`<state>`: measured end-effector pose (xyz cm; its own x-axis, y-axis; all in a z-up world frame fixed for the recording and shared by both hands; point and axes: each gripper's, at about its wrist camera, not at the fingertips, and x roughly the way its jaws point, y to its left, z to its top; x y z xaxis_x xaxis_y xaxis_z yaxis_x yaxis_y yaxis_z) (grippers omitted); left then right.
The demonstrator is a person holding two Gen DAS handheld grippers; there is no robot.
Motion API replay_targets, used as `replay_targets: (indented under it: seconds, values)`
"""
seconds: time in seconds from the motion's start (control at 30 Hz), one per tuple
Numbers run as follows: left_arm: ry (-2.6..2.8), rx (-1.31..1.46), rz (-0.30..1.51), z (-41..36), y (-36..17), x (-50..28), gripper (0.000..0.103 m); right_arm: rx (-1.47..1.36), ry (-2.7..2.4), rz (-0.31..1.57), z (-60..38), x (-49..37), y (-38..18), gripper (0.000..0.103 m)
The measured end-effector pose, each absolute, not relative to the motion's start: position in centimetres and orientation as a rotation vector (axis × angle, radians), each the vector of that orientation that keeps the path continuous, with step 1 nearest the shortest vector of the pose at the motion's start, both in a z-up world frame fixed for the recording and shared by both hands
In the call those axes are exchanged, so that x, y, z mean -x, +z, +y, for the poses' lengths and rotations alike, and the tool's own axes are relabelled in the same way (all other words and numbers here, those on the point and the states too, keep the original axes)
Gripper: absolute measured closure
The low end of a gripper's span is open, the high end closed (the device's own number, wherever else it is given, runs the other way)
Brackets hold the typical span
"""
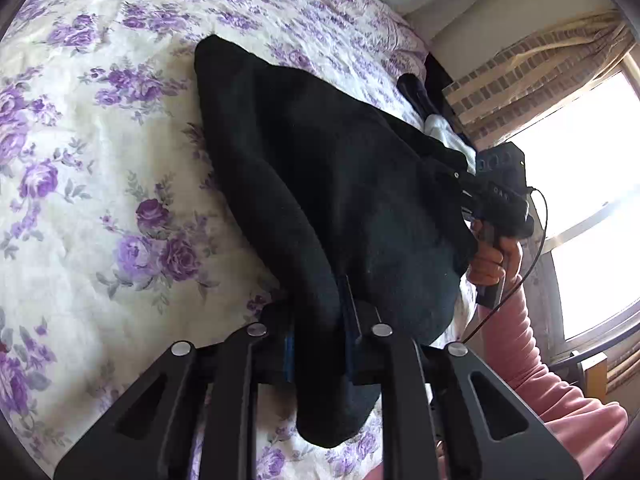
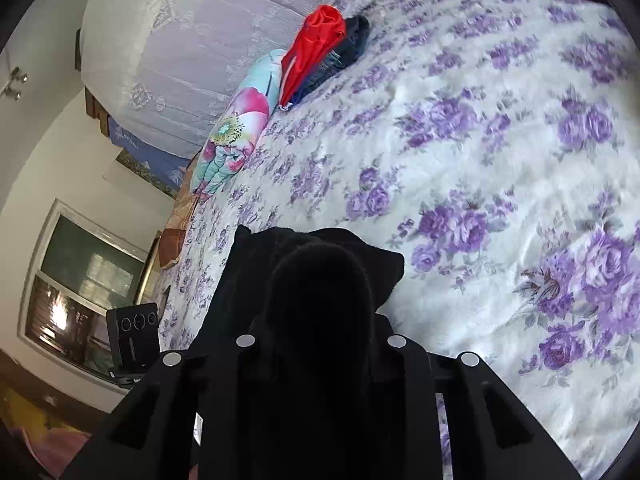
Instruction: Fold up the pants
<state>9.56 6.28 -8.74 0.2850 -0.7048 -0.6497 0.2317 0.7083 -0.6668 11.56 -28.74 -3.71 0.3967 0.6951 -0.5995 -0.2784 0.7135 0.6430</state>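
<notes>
Pants (image 1: 320, 184), black and thick, lie on the bed cover (image 1: 100, 160) with the purple flowers, and they run from about 11 o'clock in my left wrist view down to 6 o'clock. There my left gripper (image 1: 320, 344) is closed narrow on a fold of the black cloth; the cloth passes between the two fingers and hangs below them. At 3 o'clock in this view I see my right gripper (image 1: 500, 196) at the other edge of the pants, carried by a hand (image 1: 494, 260) with a pink sleeve (image 1: 532, 368). In the right wrist view the black cloth (image 2: 320, 280) is bunched between the fingers of the right gripper (image 2: 320, 344), which is partly closed and holds it. A pile of folded clothes (image 2: 320, 52), red on top, is at 12 o'clock near a pillow (image 2: 236, 128) with colored flowers. A window (image 1: 580, 200) is bright at 3 o'clock in the left view.
</notes>
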Motion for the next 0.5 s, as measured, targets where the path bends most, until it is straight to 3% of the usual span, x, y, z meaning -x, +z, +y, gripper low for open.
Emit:
replay_targets:
  seconds: [0.23, 0.5]
  values:
    - [-0.655, 0.397, 0.969, 6.9, -4.2, -9.2, 0.093, -0.326, 0.695, 0.845, -24.9, -10.7, 2.6, 0.076]
    - [-0.539, 0.225, 0.789, 10.3, 2.7, -14.1, 0.093, -0.336, 0.730, 0.729, -20.6, -19.2, 7.4, 0.076]
